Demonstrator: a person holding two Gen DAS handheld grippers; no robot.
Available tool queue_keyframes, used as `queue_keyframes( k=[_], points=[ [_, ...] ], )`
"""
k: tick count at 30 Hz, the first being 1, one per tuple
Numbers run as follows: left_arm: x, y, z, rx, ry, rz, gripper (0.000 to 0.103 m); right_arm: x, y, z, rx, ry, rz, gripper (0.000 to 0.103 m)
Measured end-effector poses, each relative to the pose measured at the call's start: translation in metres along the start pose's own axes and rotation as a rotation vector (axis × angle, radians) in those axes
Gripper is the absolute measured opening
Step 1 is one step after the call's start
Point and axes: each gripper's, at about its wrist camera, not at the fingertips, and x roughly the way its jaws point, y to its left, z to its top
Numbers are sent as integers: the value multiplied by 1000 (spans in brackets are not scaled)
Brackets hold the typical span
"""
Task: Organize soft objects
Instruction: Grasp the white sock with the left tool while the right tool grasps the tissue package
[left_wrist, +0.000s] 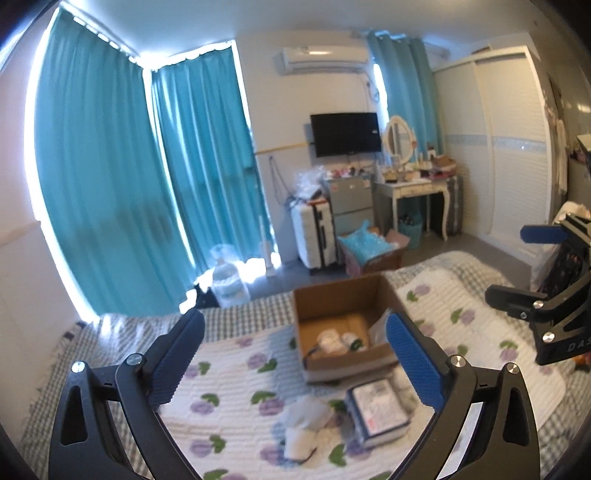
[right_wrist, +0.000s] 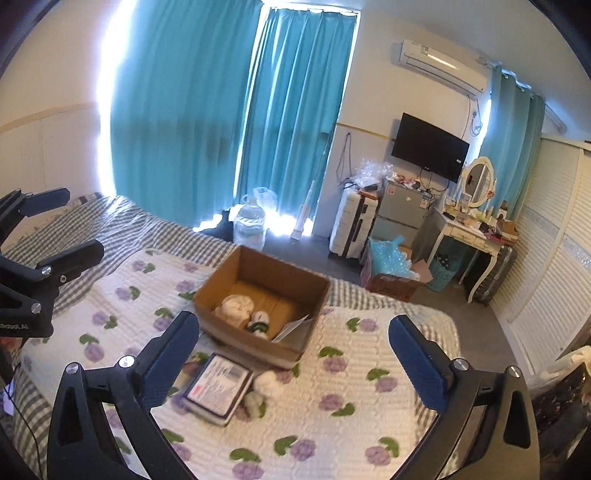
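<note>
Both hand-held grippers fill the bottom of their own views, and each stands wide apart with nothing between its blue pads. Left hand-held gripper (left_wrist: 295, 354) hangs over the near part of the bed, its jaws empty and touching nothing; the right hand-held gripper (right_wrist: 295, 354) is the same, spread wide and clear of the quilt below it. Each also shows at the edge of the other's view, so the two are held side by side, well above the bedding.

Beneath them the bed (right_wrist: 388, 406) carries everything, covered by a white quilt with purple flowers over a grey checked sheet. It serves as the sorting surface, with room to spread things out within easy reach.

Next in size is the cardboard box (right_wrist: 236, 275), open at the top and set toward the far edge of the bed. It looks to be the collecting place: a cream-coloured soft bundle (right_wrist: 236, 304) lies on its floor, with a small white and green soft piece (right_wrist: 258, 322) beside it and a pale sheet of paper or plastic leaning in the near corner.

Just in front of the box lies a flat packaged item (right_wrist: 219, 386) in clear wrap with a dark edge. Touching its right side are small white soft pieces (right_wrist: 264, 387), too blurred to name. Judging by how they lie, these remain to be put away, and with both jaws empty the packaged item or the white pieces seem the likely next pick.
</note>
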Motion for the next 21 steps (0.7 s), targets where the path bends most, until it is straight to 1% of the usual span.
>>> queue_keyframes(
  k=[1, 3, 6, 11, 14, 17, 19, 20, 21],
  points=[
    [0, 1, -6, 1, 7, 5, 101, 0, 5, -5, 4, 3, 11, 103],
    [4, 7, -21, -8, 36, -11, 101, 4, 15, -17, 7, 1, 26, 103],
    [16, 17, -42, -44, 88, -22, 101, 26, 30, -38, 6, 4, 19, 103],
    [52, 30, -90, -131, 151, 6, 100, 82, 55, -73, 25, 88, 11, 103],
    [75, 29, -115, -161, 189, 16, 99, 122, 67, -93, 53, 157, 25, 103],
    [102, 27, -138, -179, 234, 35, 99, 161, 78, -116, 102, 235, 50, 103],
    [119, 25, -153, -194, 263, 29, 98, 178, 83, -130, 135, 266, 75, 103],
    [127, 25, -163, -204, 282, 18, 98, 185, 85, -136, 148, 280, 89, 103],
    [133, 24, -171, -207, 293, 14, 93, 193, 89, -144, 154, 294, 103, 103]
  ],
)
